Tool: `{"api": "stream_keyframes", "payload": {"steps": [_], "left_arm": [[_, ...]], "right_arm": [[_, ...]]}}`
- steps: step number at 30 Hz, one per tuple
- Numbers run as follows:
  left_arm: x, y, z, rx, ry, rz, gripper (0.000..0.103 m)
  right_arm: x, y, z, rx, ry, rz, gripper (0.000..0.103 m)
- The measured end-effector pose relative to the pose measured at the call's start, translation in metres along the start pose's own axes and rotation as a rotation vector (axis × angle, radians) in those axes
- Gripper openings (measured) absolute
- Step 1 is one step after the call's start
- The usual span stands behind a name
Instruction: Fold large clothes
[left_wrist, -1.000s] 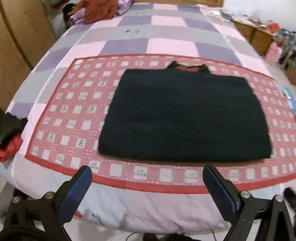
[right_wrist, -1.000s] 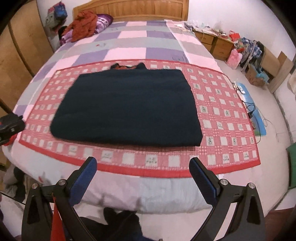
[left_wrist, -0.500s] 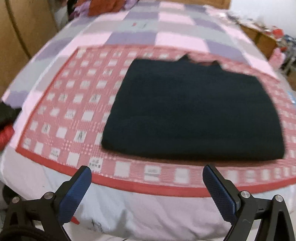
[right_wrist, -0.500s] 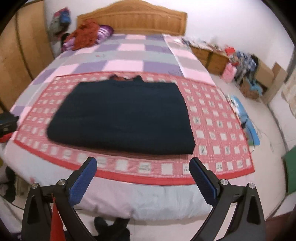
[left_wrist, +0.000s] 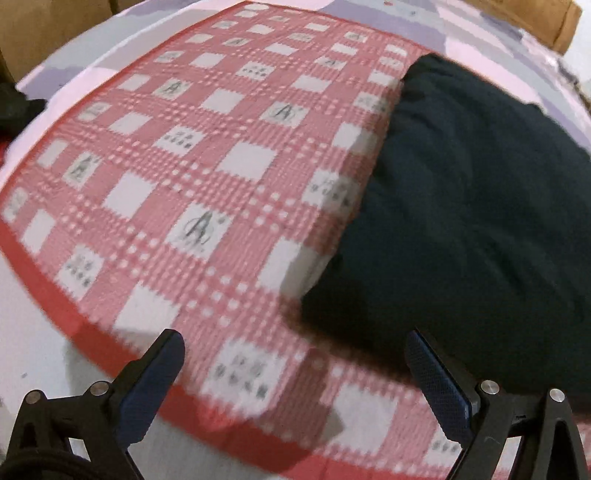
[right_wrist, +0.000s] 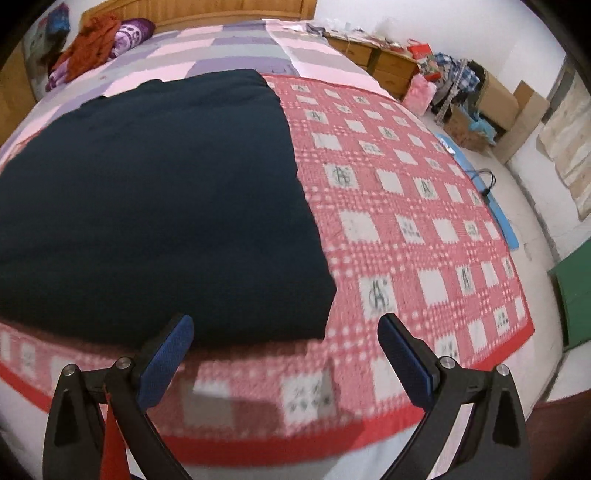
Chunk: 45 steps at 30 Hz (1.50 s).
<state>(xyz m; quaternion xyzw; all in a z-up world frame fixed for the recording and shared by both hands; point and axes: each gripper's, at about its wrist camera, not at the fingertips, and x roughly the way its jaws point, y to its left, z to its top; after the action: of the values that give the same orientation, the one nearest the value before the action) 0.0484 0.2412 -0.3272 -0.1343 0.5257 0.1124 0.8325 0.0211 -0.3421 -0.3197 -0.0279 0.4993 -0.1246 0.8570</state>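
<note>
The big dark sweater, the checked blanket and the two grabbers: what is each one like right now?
dark sweater: folded flat into a rectangle, lying on the blanket.
checked blanket: spread flat on the bed.
left gripper: open, empty, near the sweater's left corner.
right gripper: open, empty, at the sweater's right corner.

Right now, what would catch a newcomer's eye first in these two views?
The dark navy garment, folded into a thick slab, lies on the red-and-white checked blanket that covers the bed. Both the left gripper and the right gripper are open at its near corners, holding nothing.
</note>
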Motion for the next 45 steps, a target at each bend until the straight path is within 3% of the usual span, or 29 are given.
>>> {"api": "stream_keyframes", "payload": {"steps": [3, 7, 11, 15, 18, 19, 20, 21, 22, 23, 25, 27, 31, 45], "left_arm": [[0.005, -0.020, 0.013, 0.072, -0.011, -0.080, 0.099], [0.024, -0.047, 0.032, 0.166, 0.013, -0.118, 0.099], [0.064, -0.052, 0.040, 0.173, 0.113, -0.145, 0.101], [0.079, -0.055, 0.042, 0.185, 0.133, -0.190, 0.098], [0.075, -0.068, 0.039, 0.252, 0.122, -0.233, 0.070], [0.072, -0.072, 0.038, 0.272, 0.119, -0.256, 0.053], [0.070, -0.077, 0.037, 0.293, 0.114, -0.262, 0.043], [0.066, -0.082, 0.035, 0.321, 0.104, -0.260, 0.038], [0.064, -0.082, 0.035, 0.324, 0.101, -0.267, 0.031], [0.062, -0.082, 0.035, 0.324, 0.096, -0.272, 0.028], [0.055, -0.081, 0.035, 0.320, 0.090, -0.282, 0.023], [0.044, -0.077, 0.037, 0.320, 0.081, -0.295, 0.020], [0.023, -0.065, 0.041, 0.318, 0.066, -0.329, 0.016], [-0.056, -0.032, 0.056, 0.450, -0.005, -0.344, 0.014]], "right_arm": [[0.005, 0.003, 0.006, -0.047, -0.030, -0.005, 0.100], [0.007, 0.001, 0.015, -0.031, -0.058, 0.017, 0.100], [0.017, -0.003, 0.023, 0.001, -0.041, 0.064, 0.100], [0.033, -0.008, 0.028, 0.015, -0.017, 0.138, 0.101], [0.041, -0.014, 0.030, 0.056, -0.002, 0.186, 0.101], [0.044, -0.014, 0.030, 0.053, 0.009, 0.197, 0.101], [0.049, -0.014, 0.031, 0.058, 0.025, 0.226, 0.100], [0.052, -0.014, 0.030, 0.068, 0.031, 0.255, 0.095], [0.052, -0.013, 0.031, 0.068, 0.033, 0.317, 0.075], [0.049, -0.007, 0.031, 0.044, 0.028, 0.302, 0.071], [0.040, -0.001, 0.030, -0.003, 0.005, 0.280, 0.037], [0.032, -0.004, 0.029, 0.012, 0.003, 0.288, 0.026], [0.010, -0.004, 0.032, 0.003, -0.031, 0.287, 0.019], [-0.098, 0.012, 0.028, 0.007, -0.150, 0.364, 0.016]]}}
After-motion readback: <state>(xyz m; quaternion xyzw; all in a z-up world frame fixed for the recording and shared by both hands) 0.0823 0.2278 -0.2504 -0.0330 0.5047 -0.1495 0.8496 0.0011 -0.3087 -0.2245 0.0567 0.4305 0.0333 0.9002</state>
